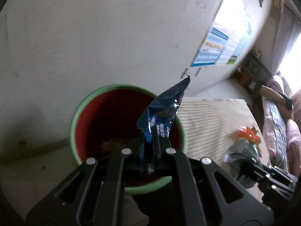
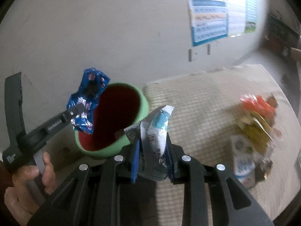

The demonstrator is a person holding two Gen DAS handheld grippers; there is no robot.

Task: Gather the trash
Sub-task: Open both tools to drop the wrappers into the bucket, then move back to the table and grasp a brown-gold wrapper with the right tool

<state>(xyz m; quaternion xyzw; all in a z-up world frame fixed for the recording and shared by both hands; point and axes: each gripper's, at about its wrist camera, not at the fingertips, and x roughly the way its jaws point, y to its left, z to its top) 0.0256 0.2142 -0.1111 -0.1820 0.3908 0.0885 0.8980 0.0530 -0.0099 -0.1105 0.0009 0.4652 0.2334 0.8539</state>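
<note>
My left gripper is shut on a dark blue snack wrapper and holds it over the mouth of a green bin with a red inside. The same gripper and blue wrapper show in the right wrist view at the bin's left rim. My right gripper is shut on a silver and teal wrapper, just right of the bin and level with its rim. It also shows in the left wrist view with its wrapper.
A striped beige mat lies to the right of the bin. Several more wrappers lie on it: an orange one, a yellow one and a white packet. A white wall with a poster stands behind.
</note>
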